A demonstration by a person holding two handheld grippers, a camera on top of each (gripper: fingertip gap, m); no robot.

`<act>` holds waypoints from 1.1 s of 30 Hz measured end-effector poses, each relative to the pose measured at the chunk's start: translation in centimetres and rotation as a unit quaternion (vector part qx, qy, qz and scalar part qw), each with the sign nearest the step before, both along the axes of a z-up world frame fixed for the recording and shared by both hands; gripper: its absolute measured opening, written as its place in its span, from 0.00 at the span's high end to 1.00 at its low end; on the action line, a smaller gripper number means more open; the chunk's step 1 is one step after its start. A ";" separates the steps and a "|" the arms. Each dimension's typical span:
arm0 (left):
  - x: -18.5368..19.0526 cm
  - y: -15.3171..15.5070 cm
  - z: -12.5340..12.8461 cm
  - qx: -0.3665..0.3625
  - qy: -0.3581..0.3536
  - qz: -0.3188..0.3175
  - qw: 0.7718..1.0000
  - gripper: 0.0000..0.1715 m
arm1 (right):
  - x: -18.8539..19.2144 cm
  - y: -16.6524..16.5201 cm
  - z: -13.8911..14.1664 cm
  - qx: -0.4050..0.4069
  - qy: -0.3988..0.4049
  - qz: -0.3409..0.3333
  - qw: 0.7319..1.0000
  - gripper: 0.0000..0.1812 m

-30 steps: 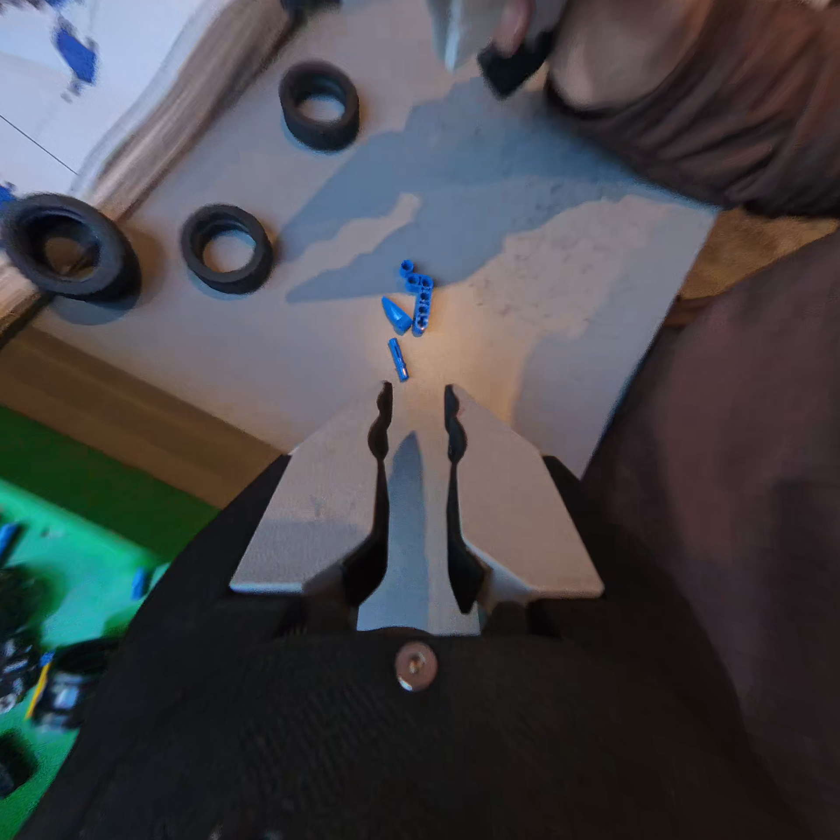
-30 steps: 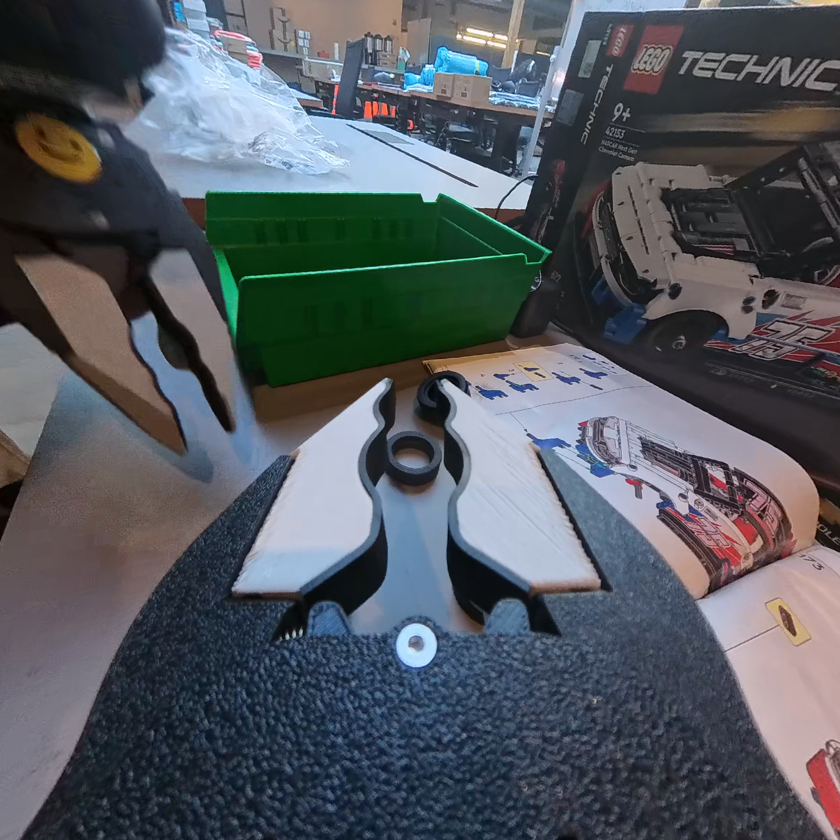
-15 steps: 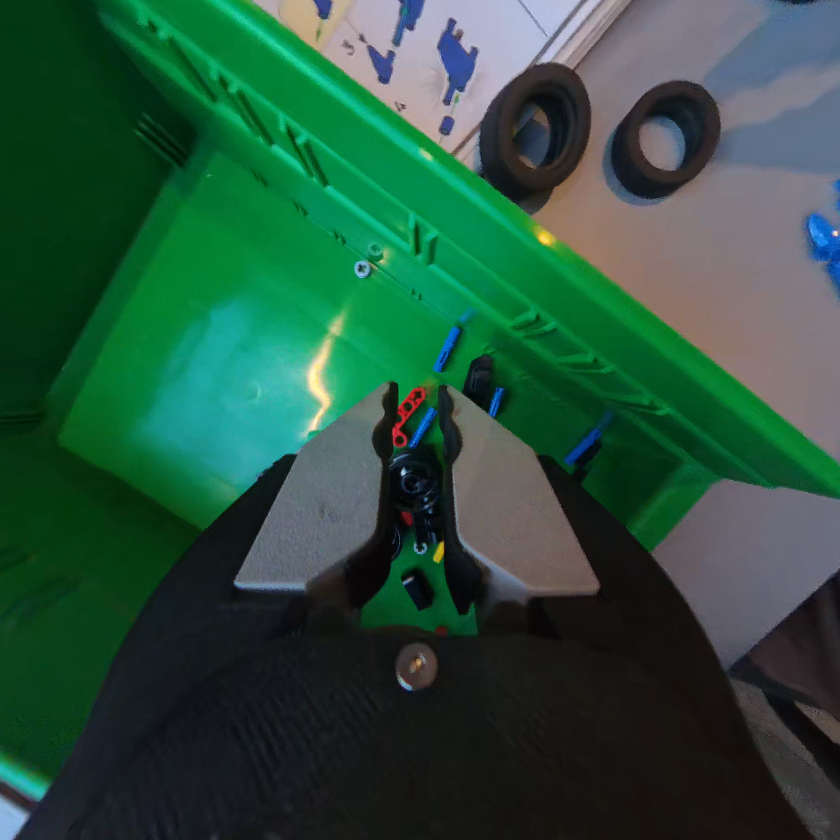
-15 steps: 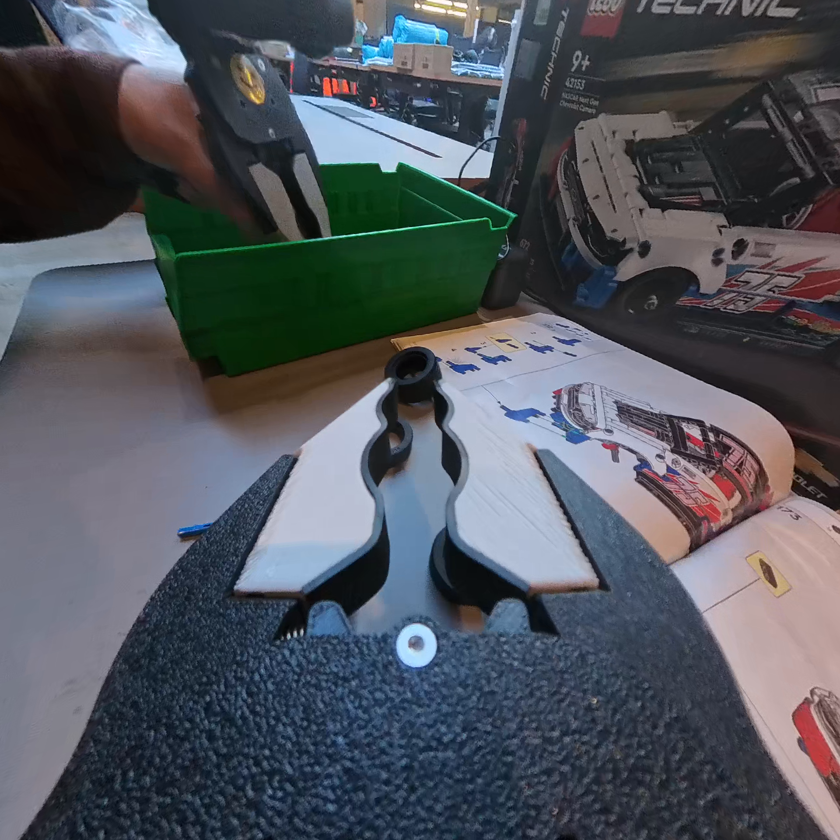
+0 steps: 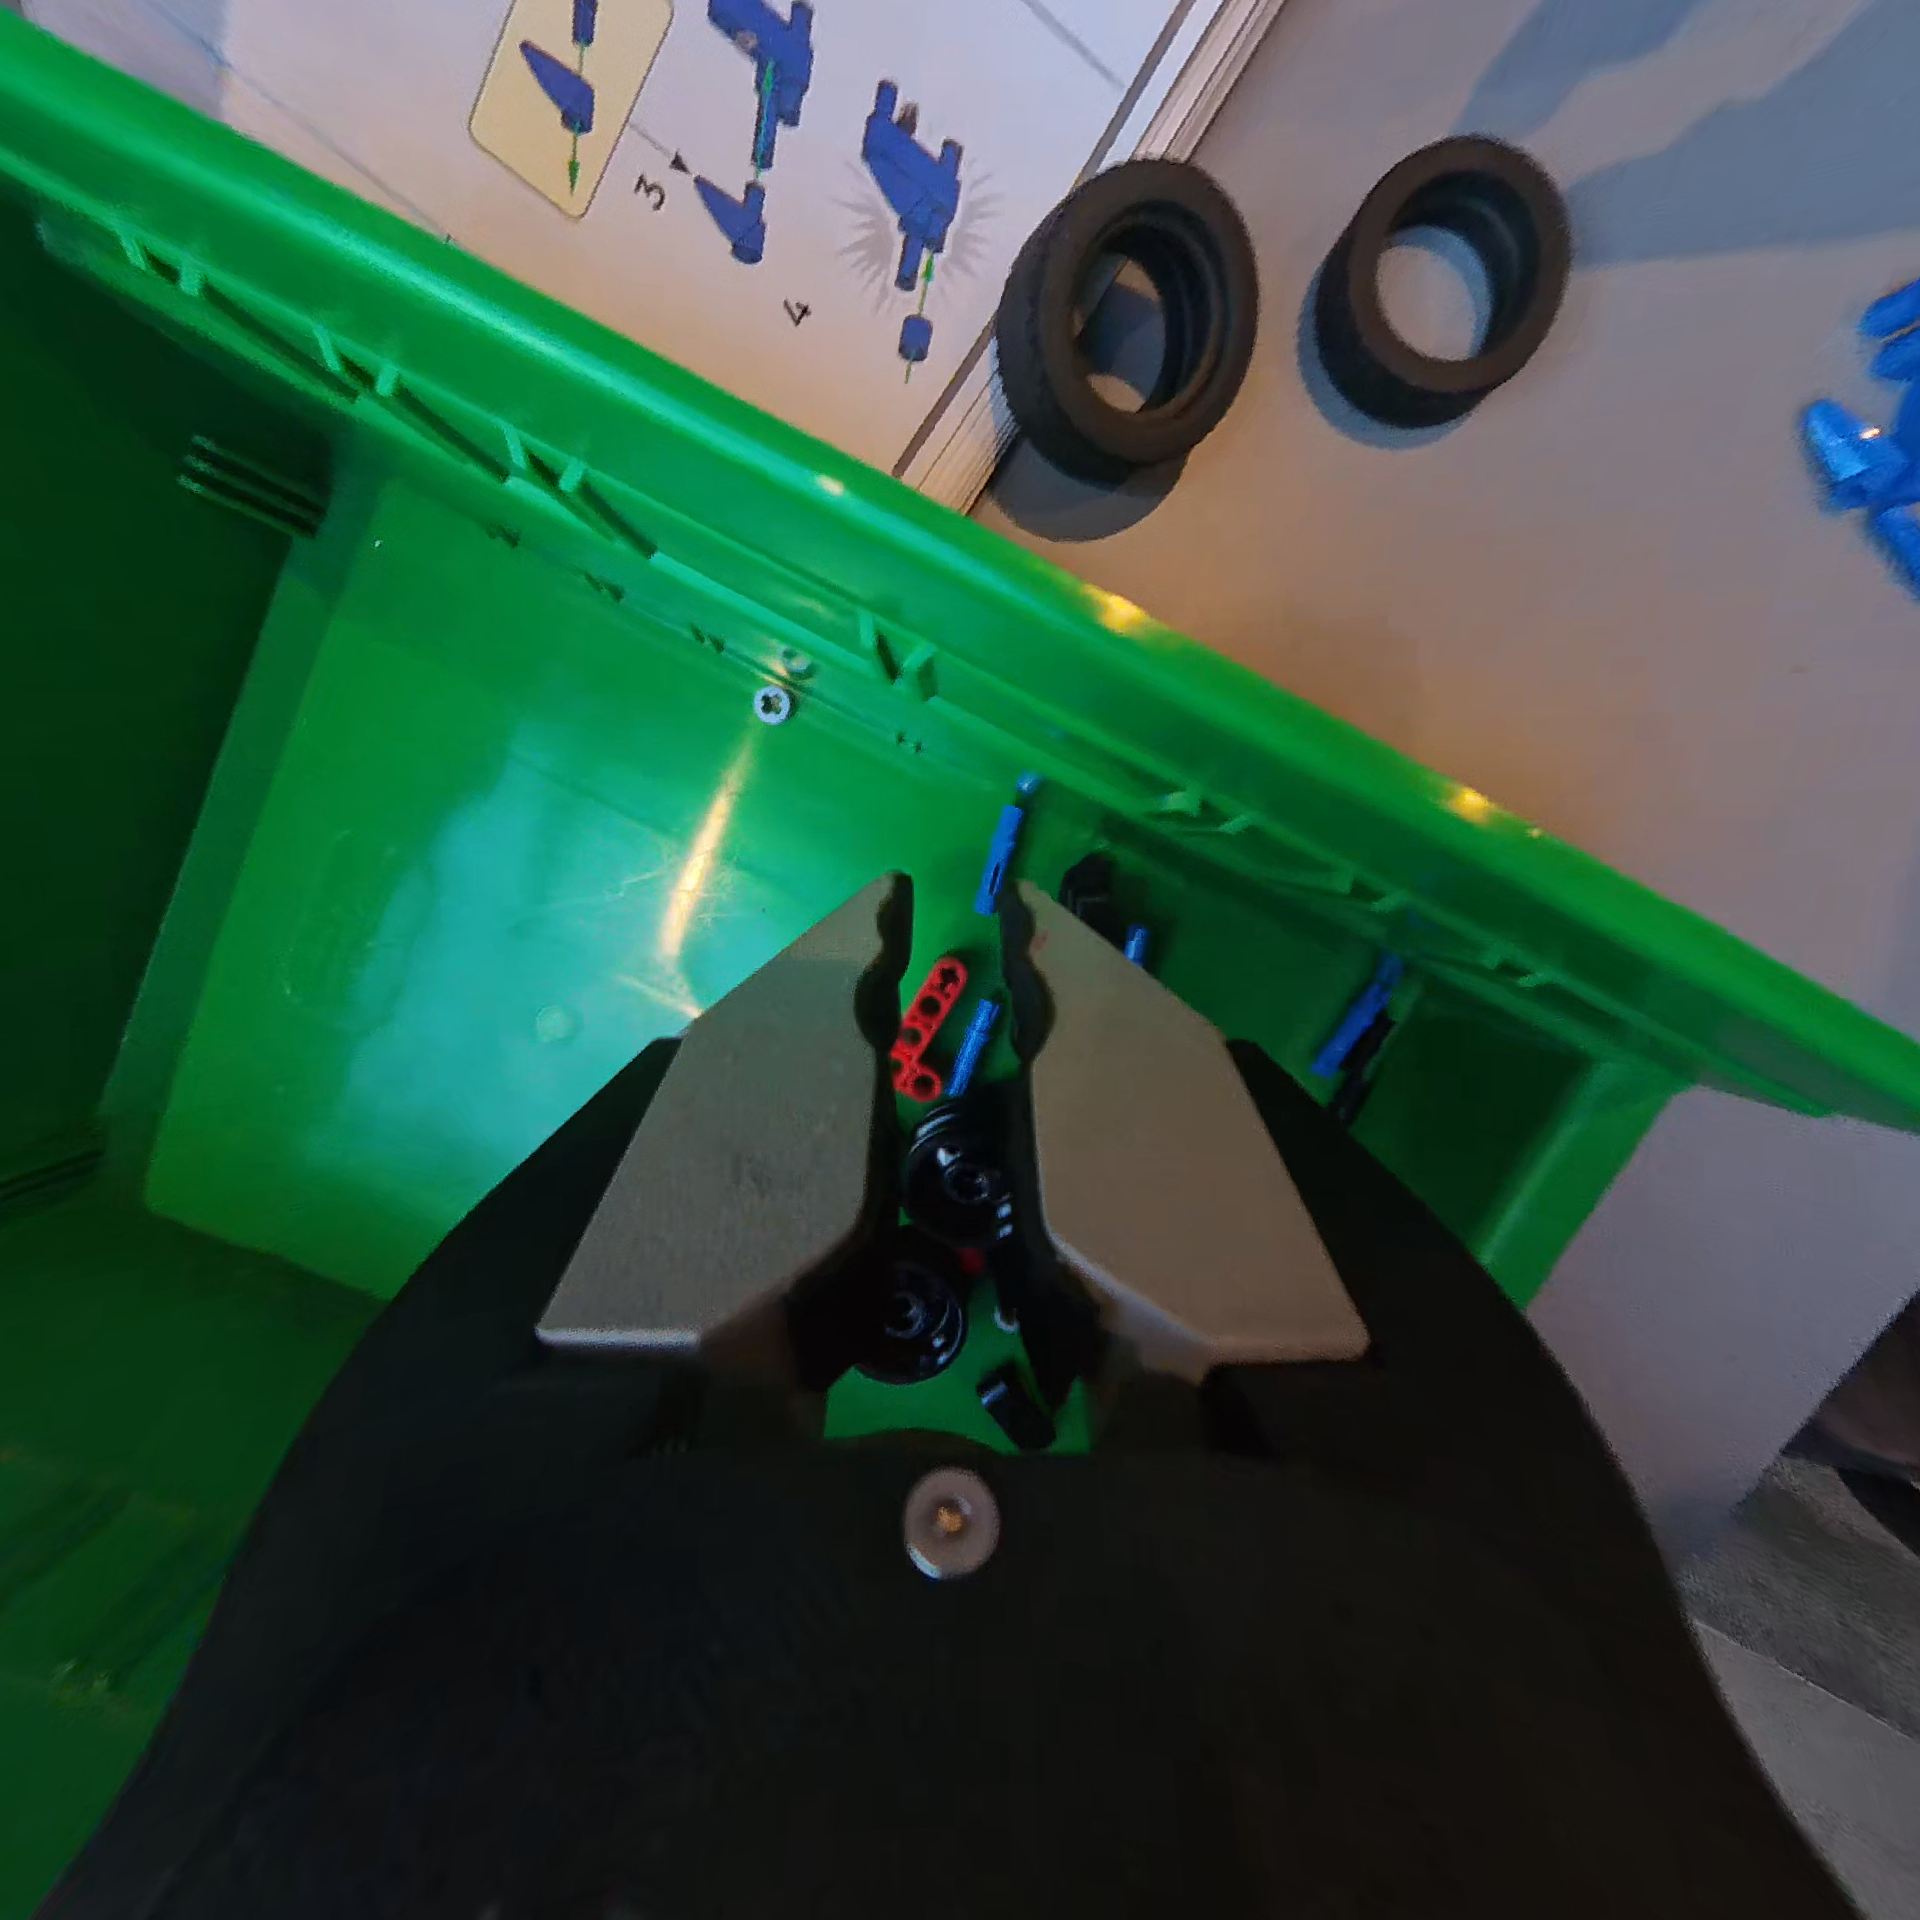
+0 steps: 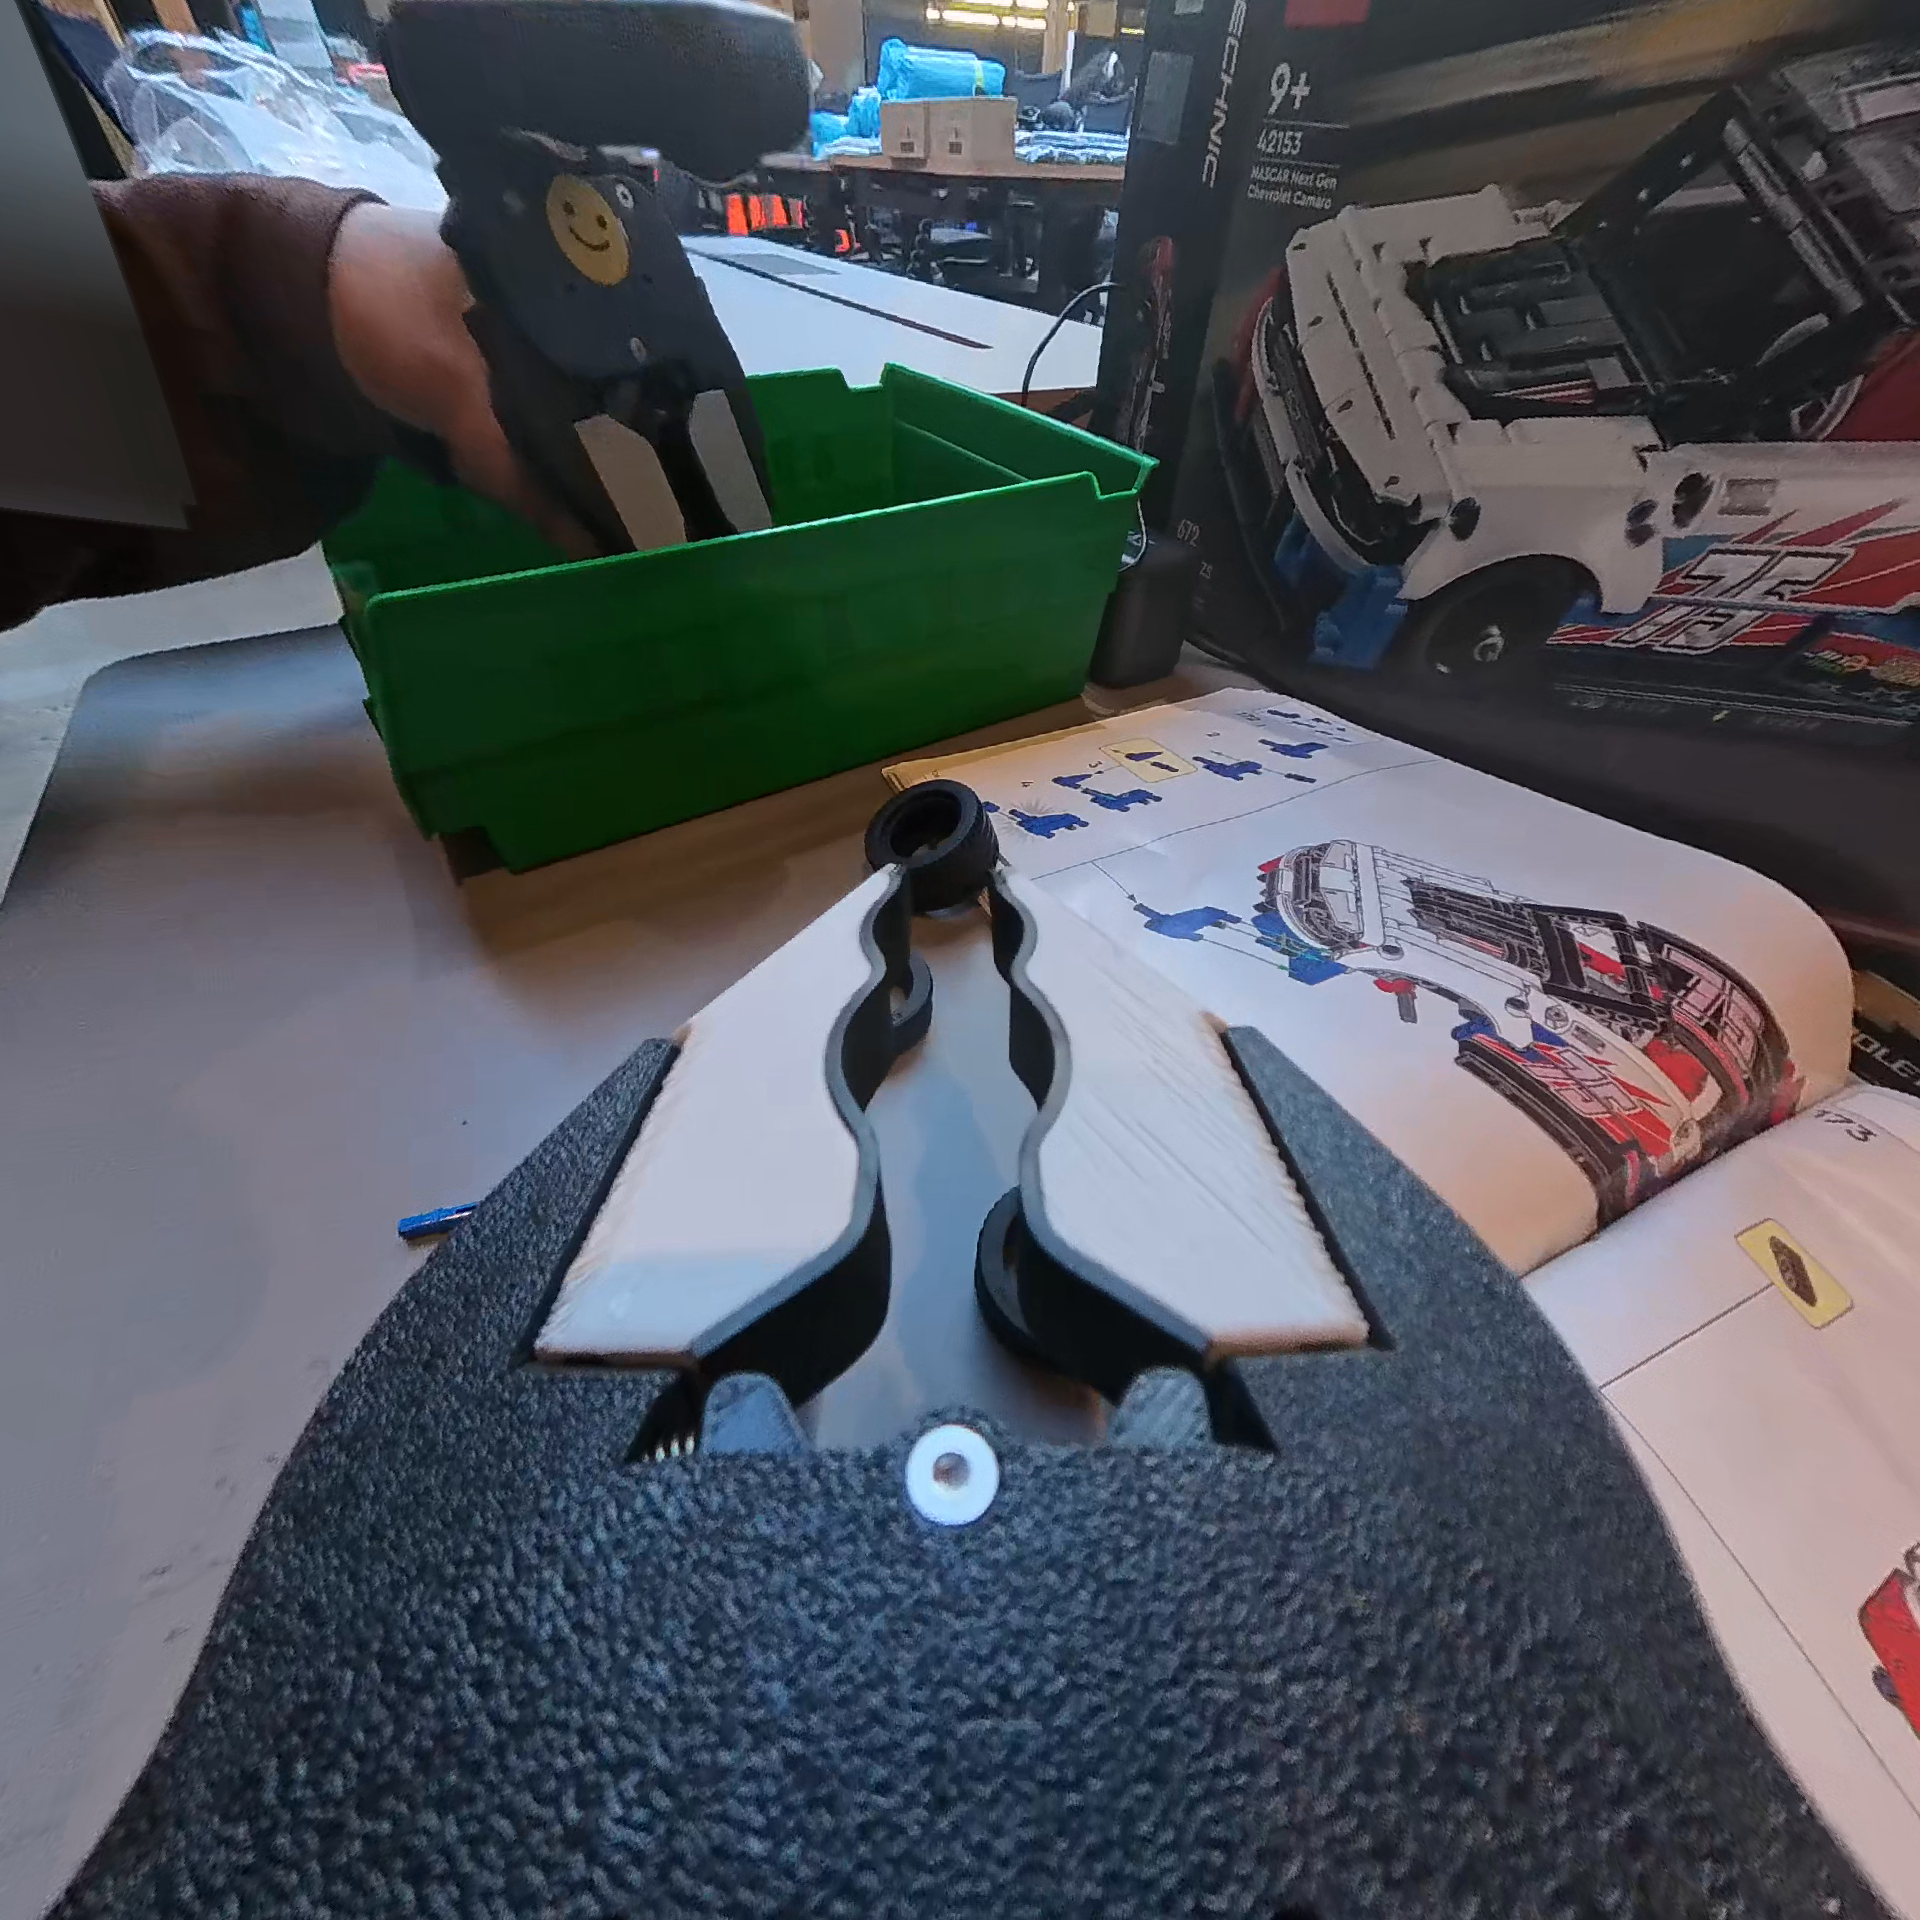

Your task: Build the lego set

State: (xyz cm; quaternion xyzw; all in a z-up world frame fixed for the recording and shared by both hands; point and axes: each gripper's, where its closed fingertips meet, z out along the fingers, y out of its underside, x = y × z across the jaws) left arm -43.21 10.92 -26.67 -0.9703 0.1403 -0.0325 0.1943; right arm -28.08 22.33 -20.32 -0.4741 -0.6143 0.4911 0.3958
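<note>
Left gripper moved from mat into green bin, both jaws spread, empty, grey mat, workshop bg.

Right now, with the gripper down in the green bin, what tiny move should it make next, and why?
Probably lower the left gripper a little and close on the red beam. Its jaws are open and empty, and the beam lies between the fingertips on the green bin floor.

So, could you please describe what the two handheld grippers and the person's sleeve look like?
Both grippers, left and right, have textured black bodies and pale flat fingers with wavy black inner edges. The left one bears a yellow smiley sticker. The sleeve is dark brown.
</note>
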 end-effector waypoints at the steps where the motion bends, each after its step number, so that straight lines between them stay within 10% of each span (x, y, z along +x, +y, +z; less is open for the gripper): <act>1: 0.1 0.2 0.1 0.005 -0.005 -0.002 1.000 0.92 | -0.1 0.0 0.0 -0.001 -0.001 0.000 1.000 0.92; 16: -0.3 0.1 -1.9 -0.025 0.032 0.007 0.999 0.99 | 0.2 0.0 0.5 -0.004 0.008 0.003 1.000 0.92; 22: -0.4 0.0 6.7 0.141 0.059 0.101 0.983 0.99 | 0.4 -0.4 0.8 0.000 0.012 0.010 1.000 0.92; 28: 10.6 0.0 16.5 0.351 -0.050 0.078 0.932 1.00 | 0.3 -0.9 0.8 -0.002 0.011 0.018 1.000 0.92; 33: 17.4 0.8 9.3 0.300 -0.081 0.087 0.946 0.99 | 0.5 -0.8 1.2 0.003 0.016 0.014 1.000 0.92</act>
